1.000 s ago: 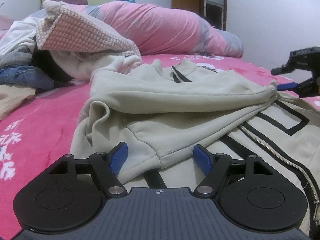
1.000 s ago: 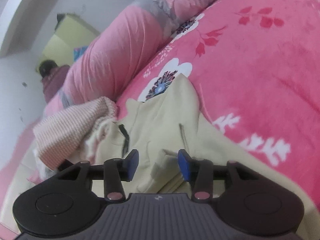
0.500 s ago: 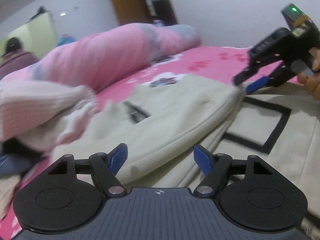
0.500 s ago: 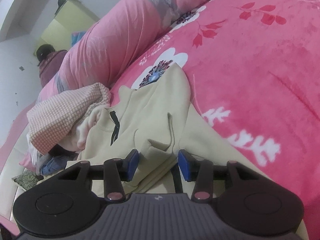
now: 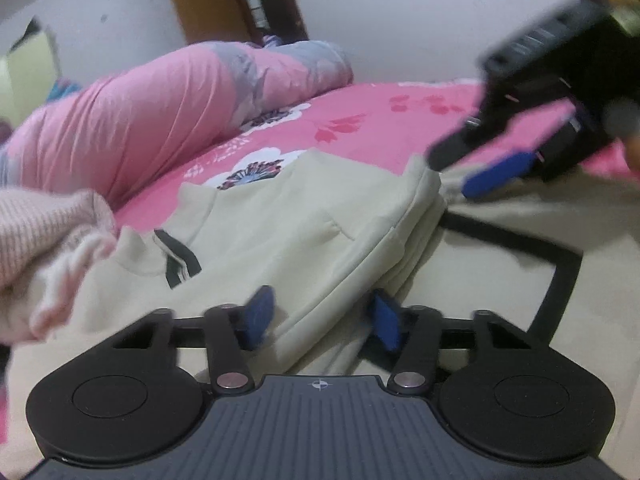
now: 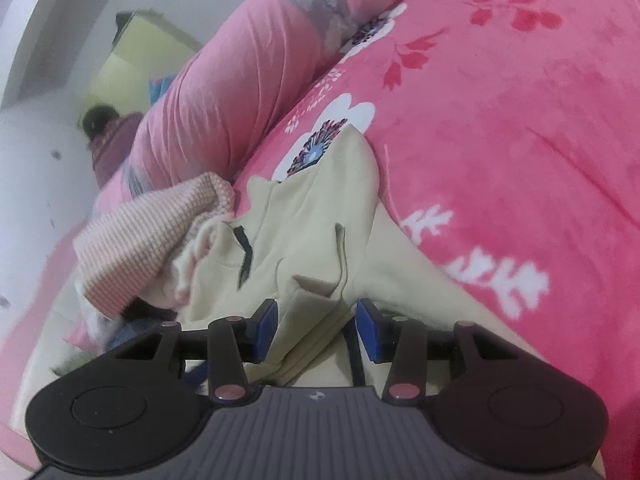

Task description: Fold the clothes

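While the cream jacket (image 5: pixel 304 216) lies mid-bed on the pink floral blanket (image 6: pixel 520 128), its folded layer sits between both tools. Left gripper (image 5: pixel 320 320): jaws closing, fold edge between them, pads not clearly pressing. Right gripper (image 6: pixel 316 328): fingers half spread around a bunched cuff; grip uncertain. Risk, as I judge it: a thin bite takes only the top layer, so the fold slides apart when lifted. Knit pile (image 6: pixel 152 240) crowds the far left. Blur hides contact; near hem cut off.
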Motion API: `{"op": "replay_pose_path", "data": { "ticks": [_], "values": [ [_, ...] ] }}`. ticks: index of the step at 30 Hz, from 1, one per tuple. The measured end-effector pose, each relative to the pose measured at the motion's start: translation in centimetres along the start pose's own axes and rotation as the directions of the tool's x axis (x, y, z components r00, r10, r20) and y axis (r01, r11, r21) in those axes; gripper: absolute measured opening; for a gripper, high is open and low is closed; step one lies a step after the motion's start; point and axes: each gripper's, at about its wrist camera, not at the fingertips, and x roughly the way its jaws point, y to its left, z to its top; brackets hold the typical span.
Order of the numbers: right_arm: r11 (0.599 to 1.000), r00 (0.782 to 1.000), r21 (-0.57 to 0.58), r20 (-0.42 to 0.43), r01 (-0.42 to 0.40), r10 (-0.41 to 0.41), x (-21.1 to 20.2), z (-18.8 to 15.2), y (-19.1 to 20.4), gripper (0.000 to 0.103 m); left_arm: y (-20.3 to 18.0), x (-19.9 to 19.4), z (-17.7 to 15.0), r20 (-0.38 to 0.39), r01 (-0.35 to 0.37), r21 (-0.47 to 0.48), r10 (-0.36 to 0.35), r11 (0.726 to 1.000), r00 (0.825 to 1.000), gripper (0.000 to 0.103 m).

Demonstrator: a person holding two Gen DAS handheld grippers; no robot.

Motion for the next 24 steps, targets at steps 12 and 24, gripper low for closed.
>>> {"op": "replay_pose_path", "data": {
  "ticks": [12, 24],
  "values": [
    [0.988, 0.999, 0.155, -0.04, 0.003, 0.003, 2.7, -1.8, -0.4, 0.039, 5.3, 0.5, -0.4, 0.027, 0.126, -0.44, -0.127, 0.889, 0.991, 0.03],
    [0.913, 0.986, 0.388, 0.146, -0.129, 0.077, 2.3, -2.5, -3.0, 0.035, 5.9, -0.6, -0.3, 0.076, 0.17, -0.48, -0.153, 0.861, 0.985, 0.029]
  ]
}}
